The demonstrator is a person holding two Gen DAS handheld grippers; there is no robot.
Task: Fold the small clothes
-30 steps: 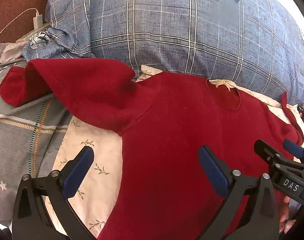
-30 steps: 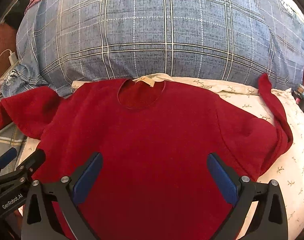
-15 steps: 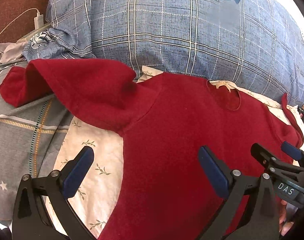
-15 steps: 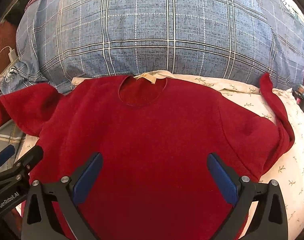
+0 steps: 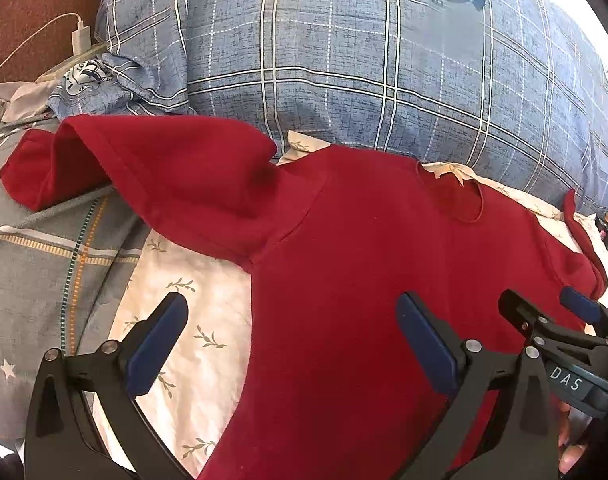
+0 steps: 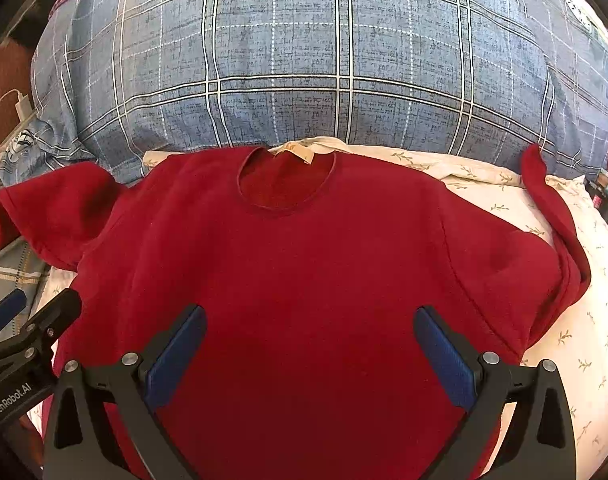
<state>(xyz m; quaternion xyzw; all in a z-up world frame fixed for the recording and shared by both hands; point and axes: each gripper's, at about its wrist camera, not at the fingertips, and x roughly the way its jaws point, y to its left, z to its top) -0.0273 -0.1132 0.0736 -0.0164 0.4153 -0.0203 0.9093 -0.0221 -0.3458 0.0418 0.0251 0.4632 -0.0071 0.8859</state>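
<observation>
Red shirt (image 6: pixel 304 264) lies flat, front up, on the leaf-print sheet (image 6: pixel 576 344), collar (image 6: pixel 287 184) toward the blue plaid pillow (image 6: pixel 336 60); its sleeve (image 5: pixel 151 176) on the left side drapes onto the grey blanket (image 5: pixel 35 264), the other sleeve is bunched at the right edge. Left gripper (image 5: pixel 291 344) spread wide, empty, hanging over the shirt's left side edge and the sheet. Right gripper (image 6: pixel 310 354) also wide, empty, over the shirt's lower middle.

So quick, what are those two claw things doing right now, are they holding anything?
Left gripper: open, holding nothing, above the left edge of the red shirt.
Right gripper: open, holding nothing, above the shirt's middle.
</observation>
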